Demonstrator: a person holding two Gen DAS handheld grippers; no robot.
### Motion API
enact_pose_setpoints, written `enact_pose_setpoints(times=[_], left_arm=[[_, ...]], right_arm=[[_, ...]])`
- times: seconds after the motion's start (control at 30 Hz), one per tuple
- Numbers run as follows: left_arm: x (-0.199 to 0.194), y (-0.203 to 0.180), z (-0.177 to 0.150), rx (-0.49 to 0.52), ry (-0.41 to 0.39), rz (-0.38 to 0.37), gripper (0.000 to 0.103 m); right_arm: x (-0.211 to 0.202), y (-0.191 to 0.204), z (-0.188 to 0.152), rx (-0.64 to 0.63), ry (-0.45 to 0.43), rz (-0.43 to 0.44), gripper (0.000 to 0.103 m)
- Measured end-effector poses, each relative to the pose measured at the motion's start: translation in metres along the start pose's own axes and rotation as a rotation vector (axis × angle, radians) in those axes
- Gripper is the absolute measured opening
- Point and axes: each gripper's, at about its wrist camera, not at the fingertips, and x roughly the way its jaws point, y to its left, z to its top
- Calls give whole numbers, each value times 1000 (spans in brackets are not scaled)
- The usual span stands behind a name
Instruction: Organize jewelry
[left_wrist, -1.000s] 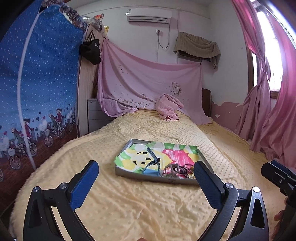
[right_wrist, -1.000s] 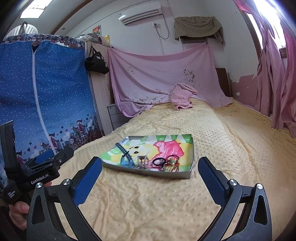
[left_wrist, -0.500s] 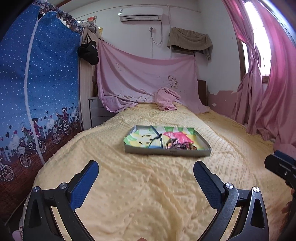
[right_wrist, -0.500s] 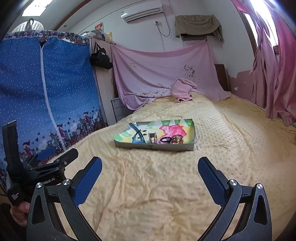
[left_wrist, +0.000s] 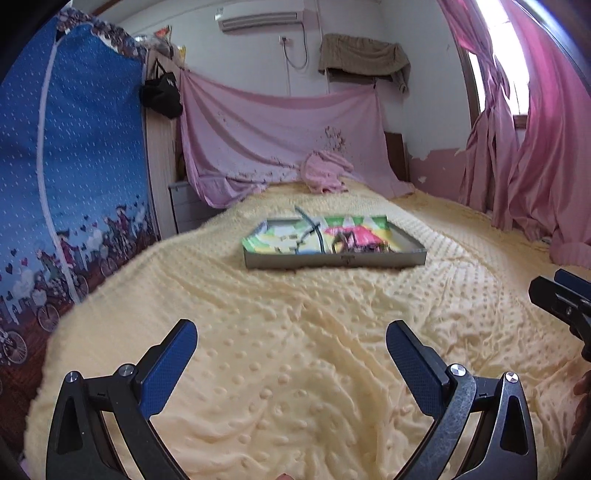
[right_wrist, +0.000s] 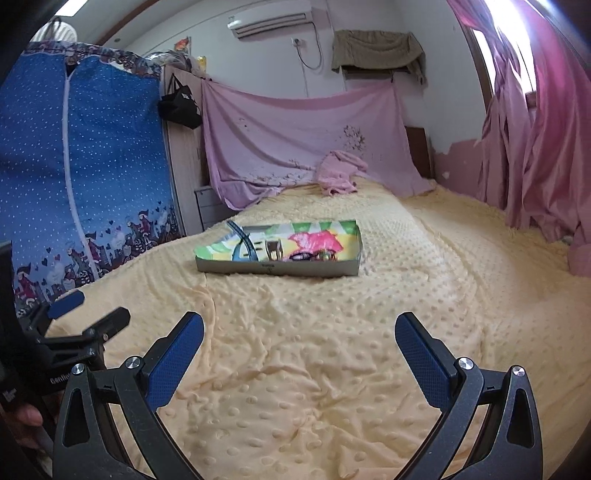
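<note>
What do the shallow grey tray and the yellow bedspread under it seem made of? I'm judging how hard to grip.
The shallow grey tray looks like thin rigid metal or card: flat matte walls, sharp corners. The yellow bedspread looks like soft plush fabric: raised dots, loose wrinkles.

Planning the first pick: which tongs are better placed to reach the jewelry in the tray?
Right, marginally. The jewelry pile sits in the tray toward its right end, on the right tongs' side. Both the right and the left tongs are open, empty and far back.

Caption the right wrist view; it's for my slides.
Open right claw facing a shallow colourful tray of jewelry on the yellow dotted blanket.
</note>
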Motion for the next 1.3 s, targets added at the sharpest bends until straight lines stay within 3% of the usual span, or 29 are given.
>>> enact_pose_setpoints(times=[0.2, 0.7, 0.9, 1.3], left_arm=[[8, 4, -11, -43, 39, -9, 103], [8, 22, -17, -120, 26, -1, 103], [4, 18, -19, -104, 3, 3, 103], [1, 18, -17, -104, -2, 2, 103]], right_arm=[[9, -6, -12, 23, 11, 5, 102], [23, -2, -23, -27, 30, -59, 102], [23, 5, -26, -63, 8, -112, 102], [18, -2, -23, -31, -6, -108, 102]])
